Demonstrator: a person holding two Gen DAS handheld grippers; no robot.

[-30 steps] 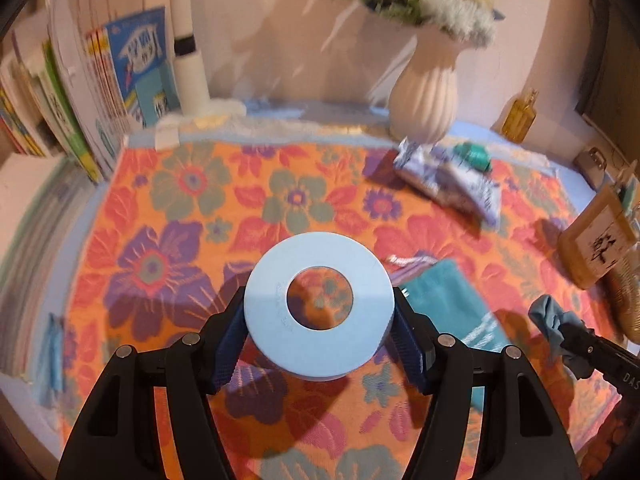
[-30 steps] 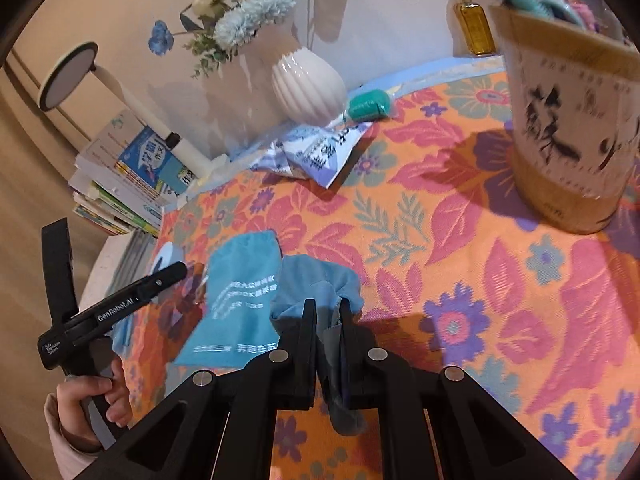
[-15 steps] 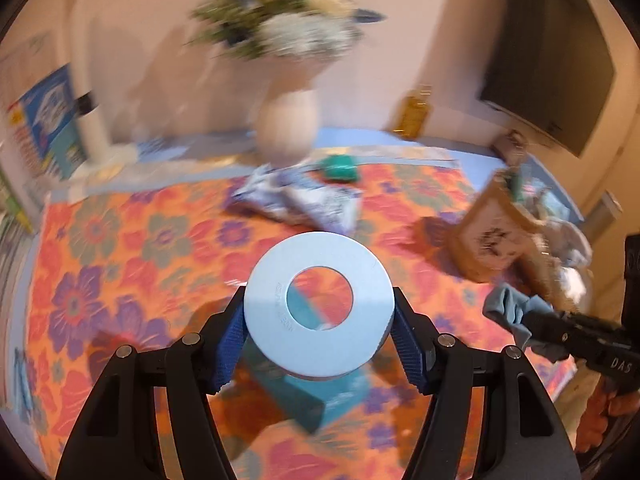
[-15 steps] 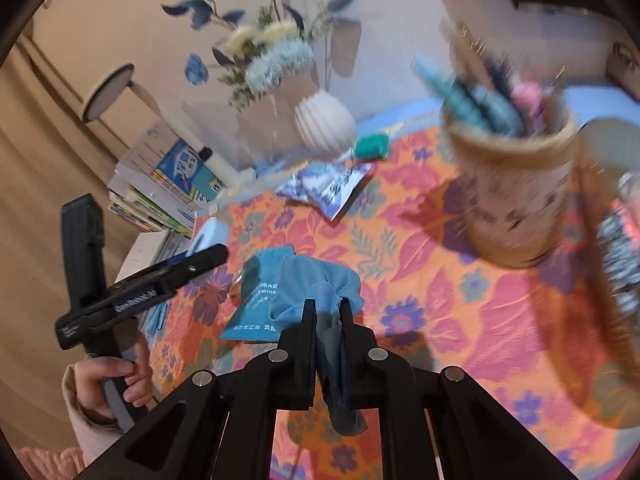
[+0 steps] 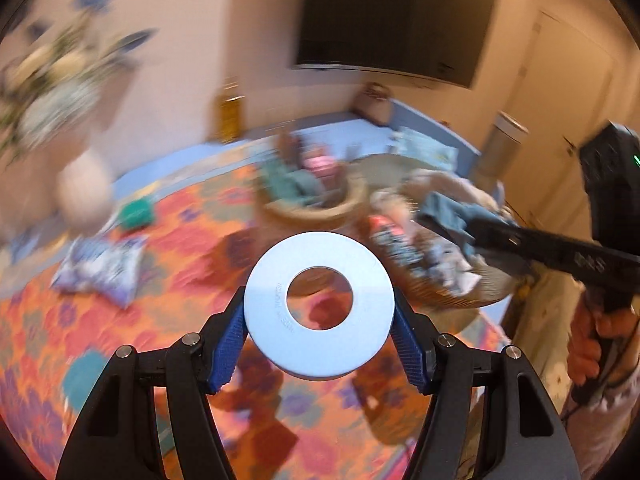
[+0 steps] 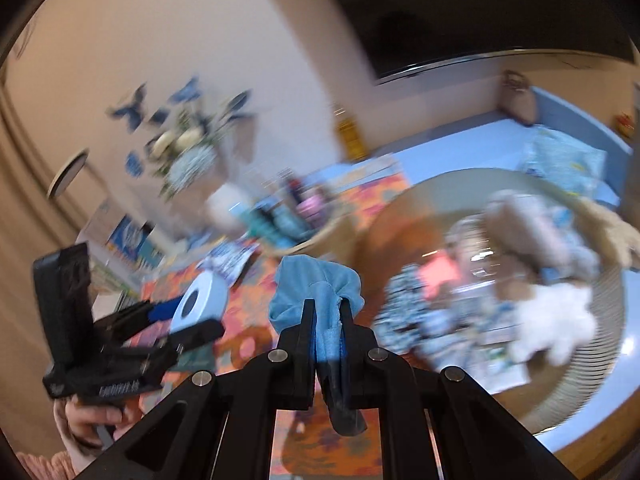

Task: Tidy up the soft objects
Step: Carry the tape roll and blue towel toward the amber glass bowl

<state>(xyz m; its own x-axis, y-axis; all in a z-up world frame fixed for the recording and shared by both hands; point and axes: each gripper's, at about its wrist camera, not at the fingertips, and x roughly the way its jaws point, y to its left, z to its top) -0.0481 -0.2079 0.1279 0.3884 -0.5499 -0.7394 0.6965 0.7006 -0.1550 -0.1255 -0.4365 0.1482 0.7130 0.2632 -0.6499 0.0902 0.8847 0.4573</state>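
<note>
**Ana:** Blue cloth [image 6: 316, 296] is what the right tool [image 6: 326, 312] has. Its two fingers are pinched nearly together on the bunched fabric, which puffs out above the tips and hangs down between them.

**Ben:** And where is that cloth relative to the rest?

**Ana:** Up in the air, just beside the round woven basket [image 6: 592, 384] on the right. The basket already holds soft things: a white plush toy [image 6: 552, 328], a brownish plush toy [image 6: 532, 224] and a patterned blue-and-white cloth [image 6: 424, 320]. All of it is blurred, so I cannot tell finer detail.

**Ben:** What about the left tool [image 5: 319, 332]?

**Ana:** It holds a pale blue ring [image 5: 319, 305] by its edges, the blue pads [image 5: 228, 344] pressed to either side. Through the hole you can see the orange flowered tablecloth [image 5: 120, 340] covering the surface.

**Ben:** Anything else on that surface?

**Ana:** A crinkled blue-and-white packet [image 5: 100, 268] lies at the left, near a white vase [image 5: 82, 192] of flowers. A tan container [image 5: 316, 200] stuffed with small items stands between the vase and the basket. A dark screen [image 5: 392, 20] hangs on the wall behind.
</note>
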